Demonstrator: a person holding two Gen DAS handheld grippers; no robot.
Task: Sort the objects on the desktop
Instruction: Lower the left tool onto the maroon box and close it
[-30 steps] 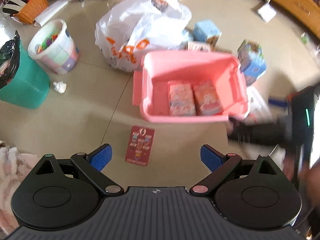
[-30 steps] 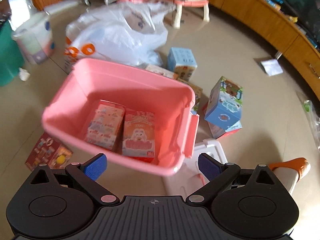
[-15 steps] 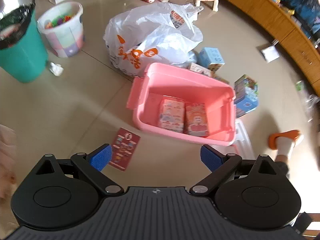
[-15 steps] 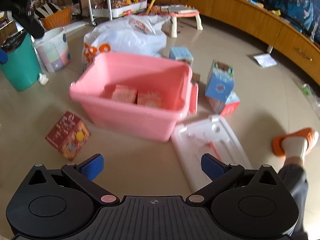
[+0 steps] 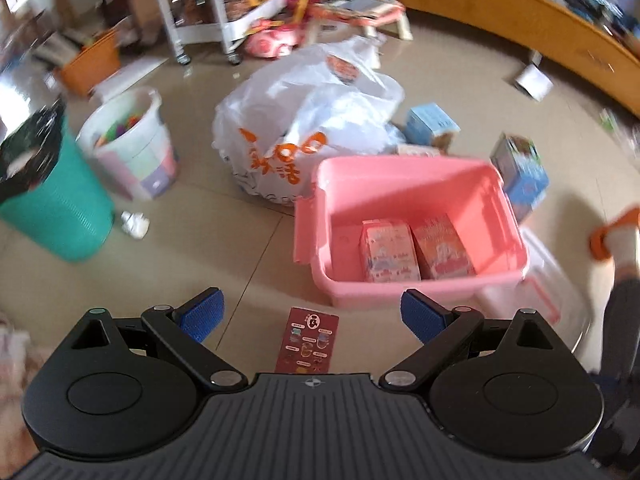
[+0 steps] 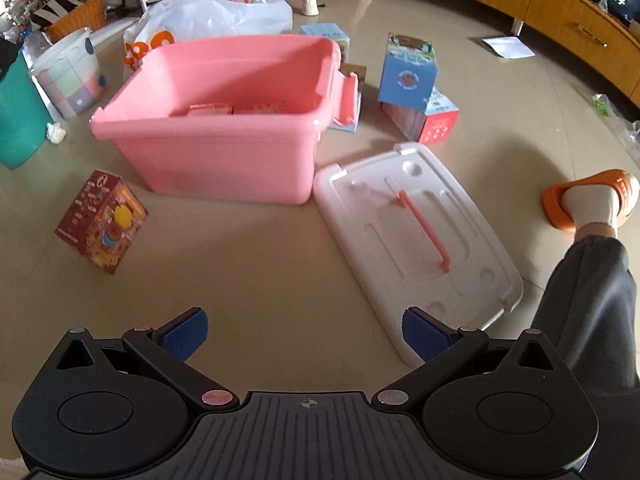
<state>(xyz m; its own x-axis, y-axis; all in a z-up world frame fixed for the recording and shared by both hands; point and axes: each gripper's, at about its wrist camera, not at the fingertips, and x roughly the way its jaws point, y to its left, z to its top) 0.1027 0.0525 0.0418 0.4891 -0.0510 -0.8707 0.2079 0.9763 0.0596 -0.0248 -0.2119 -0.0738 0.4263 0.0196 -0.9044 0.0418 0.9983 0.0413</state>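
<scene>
A pink bin (image 5: 404, 184) (image 6: 224, 80) stands open on the floor with two pink boxes (image 5: 390, 250) lying side by side inside. A dark red box (image 5: 308, 340) (image 6: 102, 220) lies on the floor in front of the bin, straight under my left gripper (image 5: 310, 316), which is open and empty above it. My right gripper (image 6: 306, 334) is open and empty, low over bare floor, with the bin's white lid (image 6: 412, 236) to its right. Blue boxes (image 6: 406, 72) stand right of the bin.
A white plastic bag (image 5: 308, 120) sits behind the bin. A white bucket of toys (image 5: 132, 144) and a green basket (image 5: 52, 200) stand at the left. A person's leg and orange slipper (image 6: 588, 200) are at the right. A wooden cabinet runs along the back.
Both grippers have pulled back from the bin and stay open. The left view has swung so the red box now lies between its fingers. The right gripper has dropped lower and nearer the lid.
</scene>
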